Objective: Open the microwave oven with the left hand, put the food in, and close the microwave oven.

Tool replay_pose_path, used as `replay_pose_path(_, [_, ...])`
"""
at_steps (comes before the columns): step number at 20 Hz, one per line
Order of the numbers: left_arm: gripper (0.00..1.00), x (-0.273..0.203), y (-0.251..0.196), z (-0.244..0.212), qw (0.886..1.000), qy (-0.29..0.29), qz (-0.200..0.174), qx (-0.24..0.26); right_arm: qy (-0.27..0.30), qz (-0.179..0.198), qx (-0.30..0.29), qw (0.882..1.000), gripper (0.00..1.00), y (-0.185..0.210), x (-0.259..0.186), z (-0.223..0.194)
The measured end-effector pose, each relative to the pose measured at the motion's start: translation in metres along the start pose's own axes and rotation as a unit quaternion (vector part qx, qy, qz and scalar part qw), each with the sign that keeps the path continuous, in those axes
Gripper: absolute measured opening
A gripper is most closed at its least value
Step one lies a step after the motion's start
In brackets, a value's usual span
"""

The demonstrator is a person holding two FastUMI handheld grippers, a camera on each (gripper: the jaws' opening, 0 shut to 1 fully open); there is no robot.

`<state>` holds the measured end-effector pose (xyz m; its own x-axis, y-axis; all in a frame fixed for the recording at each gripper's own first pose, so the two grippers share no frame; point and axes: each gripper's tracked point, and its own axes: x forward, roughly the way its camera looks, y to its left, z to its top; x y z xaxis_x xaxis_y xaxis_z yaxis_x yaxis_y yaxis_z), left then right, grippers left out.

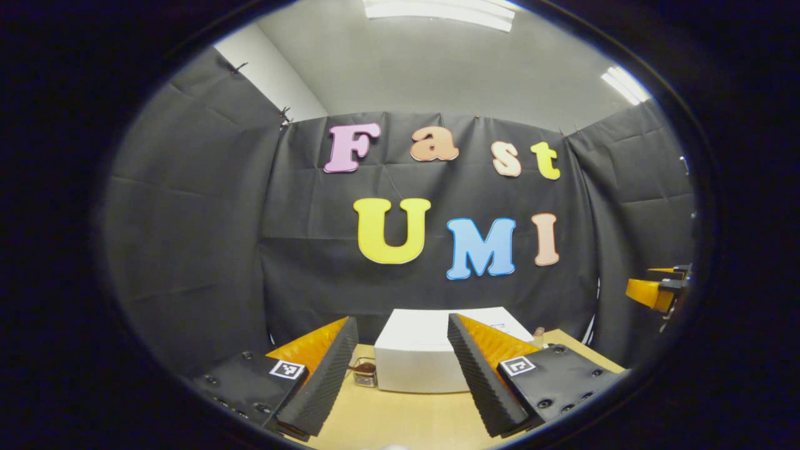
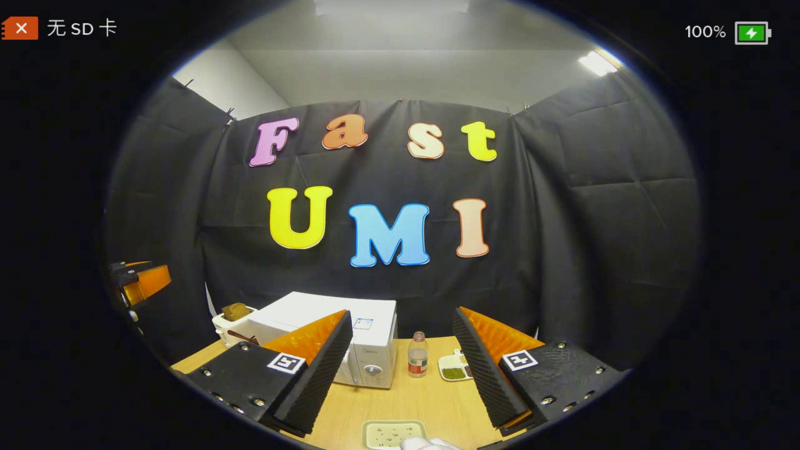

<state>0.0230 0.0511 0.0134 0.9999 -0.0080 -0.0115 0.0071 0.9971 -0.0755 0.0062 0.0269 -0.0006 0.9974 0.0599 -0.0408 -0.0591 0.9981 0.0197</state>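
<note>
The white microwave (image 2: 369, 337) stands on the wooden table (image 2: 431, 400) with its door closed and a round dial (image 2: 373, 370) on its front. In the left gripper view the microwave (image 1: 415, 359) sits straight ahead beyond my left gripper (image 1: 400, 322), which is open and holds nothing. My right gripper (image 2: 403, 315) is also open and empty, above the table in front of the microwave. A pale square plate (image 2: 390, 432) lies at the near table edge, with a white lump (image 2: 431, 444) cut off beside it. Each gripper shows at the edge of the other's view, right (image 1: 656, 292) and left (image 2: 142, 281).
A small bottle (image 2: 417, 355) and a little dish with green contents (image 2: 455, 370) stand right of the microwave. A white container with something brown on top (image 2: 232, 317) sits to its left. A small glass jar (image 1: 364, 373) stands by the microwave's side.
</note>
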Motion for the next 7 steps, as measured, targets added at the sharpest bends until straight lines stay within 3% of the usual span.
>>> replay_pose_path(4, [1.0, 0.001, 0.003, -0.003, 1.0, -0.004, -0.001, 0.003, 0.002, 0.001, 0.0, 1.0, 0.99, 0.004, -0.001, -0.001])
replay_pose_path(5, [0.95, 0.001, 0.004, -0.006, 1.0, -0.003, -0.001, 0.003, 0.003, 0.002, -0.001, 1.0, 0.99, 0.004, -0.001, -0.003])
replay_pose_path(7, [0.95, 0.004, 0.002, -0.01, 1.0, 0.0, -0.003, 0.003, 0.003, -0.002, -0.004, 1.0, 0.99, 0.002, -0.003, -0.002])
